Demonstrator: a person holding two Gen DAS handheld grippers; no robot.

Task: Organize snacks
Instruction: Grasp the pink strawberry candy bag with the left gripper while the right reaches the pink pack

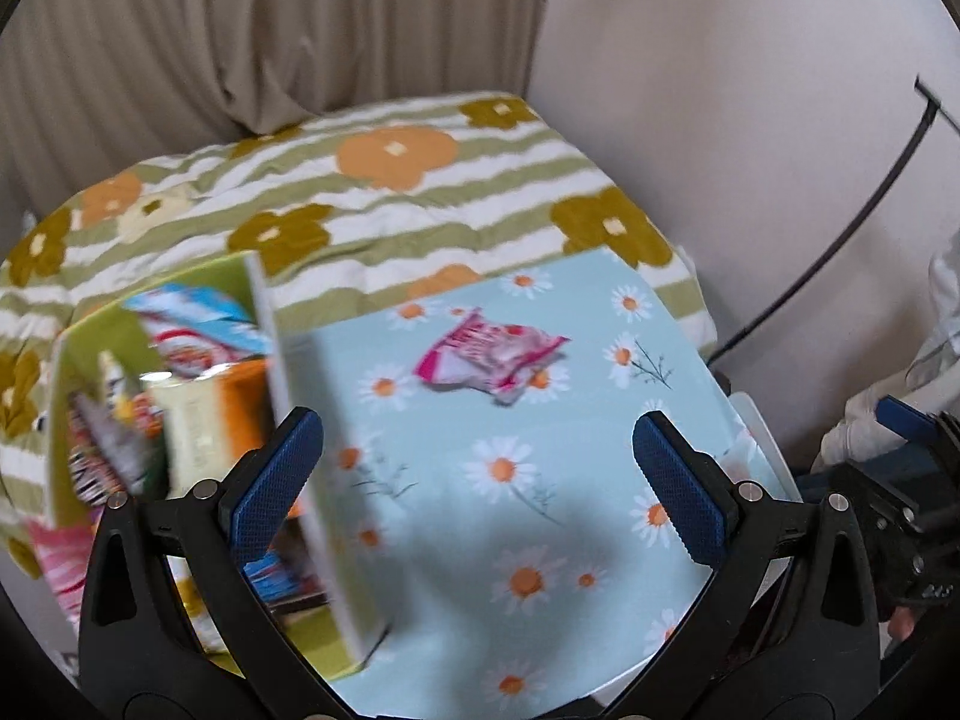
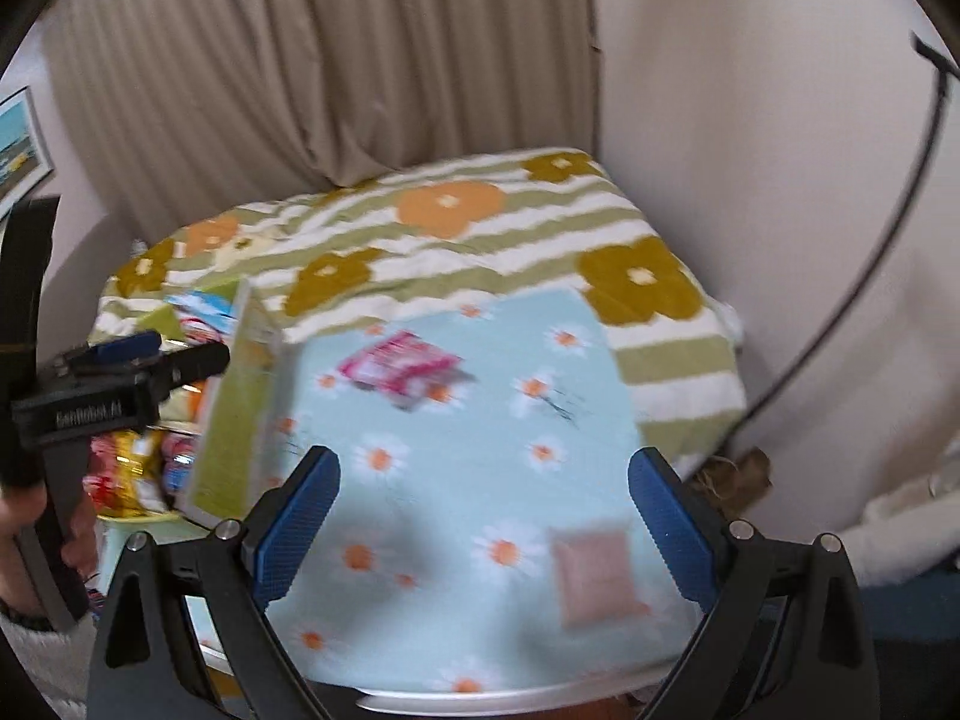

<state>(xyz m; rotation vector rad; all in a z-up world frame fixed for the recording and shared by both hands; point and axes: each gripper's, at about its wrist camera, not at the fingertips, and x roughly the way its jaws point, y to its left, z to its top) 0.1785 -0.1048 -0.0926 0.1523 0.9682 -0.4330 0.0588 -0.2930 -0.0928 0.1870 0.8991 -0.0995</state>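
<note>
A pink snack packet (image 1: 489, 356) lies on the light blue daisy tablecloth (image 1: 540, 510), toward its far side; it also shows in the right wrist view (image 2: 405, 367). A green box (image 1: 180, 396) holding several snack packs stands at the table's left; it shows in the right wrist view too (image 2: 234, 420). A flat pale pink sachet (image 2: 597, 576) lies on the cloth near my right gripper. My left gripper (image 1: 477, 480) is open and empty, its left finger over the box's edge. My right gripper (image 2: 483, 516) is open and empty above the cloth.
A bed with a green striped flower blanket (image 1: 390, 180) lies behind the table. Beige curtains (image 2: 300, 60) and a white wall with a black cable (image 2: 870, 276) stand beyond. The other gripper shows at the right edge of the left view (image 1: 900, 480) and at the left of the right view (image 2: 120, 378).
</note>
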